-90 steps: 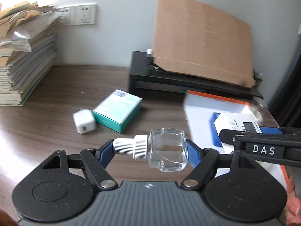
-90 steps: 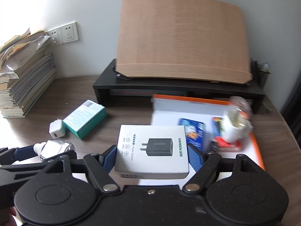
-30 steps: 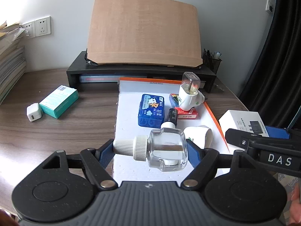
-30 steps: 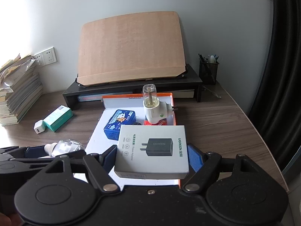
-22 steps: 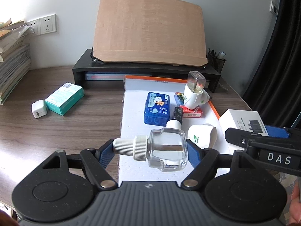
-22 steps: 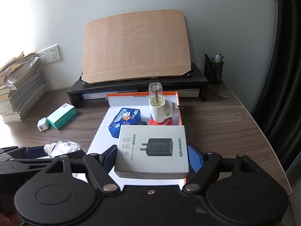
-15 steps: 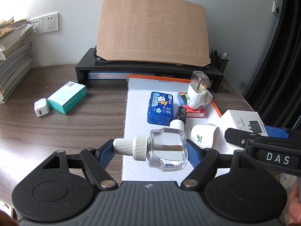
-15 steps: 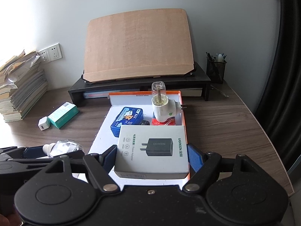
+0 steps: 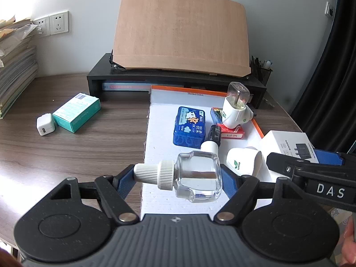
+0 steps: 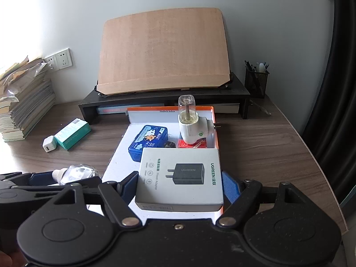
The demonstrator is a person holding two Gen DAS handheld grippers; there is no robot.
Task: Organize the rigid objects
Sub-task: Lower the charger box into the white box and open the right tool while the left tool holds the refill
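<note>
My left gripper [image 9: 178, 178] is shut on a clear glass bottle [image 9: 197, 178] with a white ribbed cap, held sideways above the near end of a white tray [image 9: 160, 120] with an orange rim. My right gripper [image 10: 180, 182] is shut on a white charger box [image 10: 180, 178], held over the tray's [image 10: 120, 155] near right corner. In the tray lie a blue tin [image 9: 189, 129], a red card box [image 9: 231, 133], a plug-in vaporizer [image 9: 235, 109], a small black-and-white bottle [image 9: 211, 142] and a white cup-shaped part [image 9: 242, 160].
Left of the tray, a teal box [image 9: 76, 112] and a white charger cube [image 9: 45, 125] lie on the wooden desk. A black monitor riser [image 9: 175, 80] with a tilted wooden board stands behind. Stacked papers [image 10: 24, 102] sit far left; a pen holder [image 10: 255, 82] far right.
Three seconds ago both views faced the desk's left part; they have swung right to face the tray. Over the last second the scene drifted slightly rightward. Both grips are unchanged.
</note>
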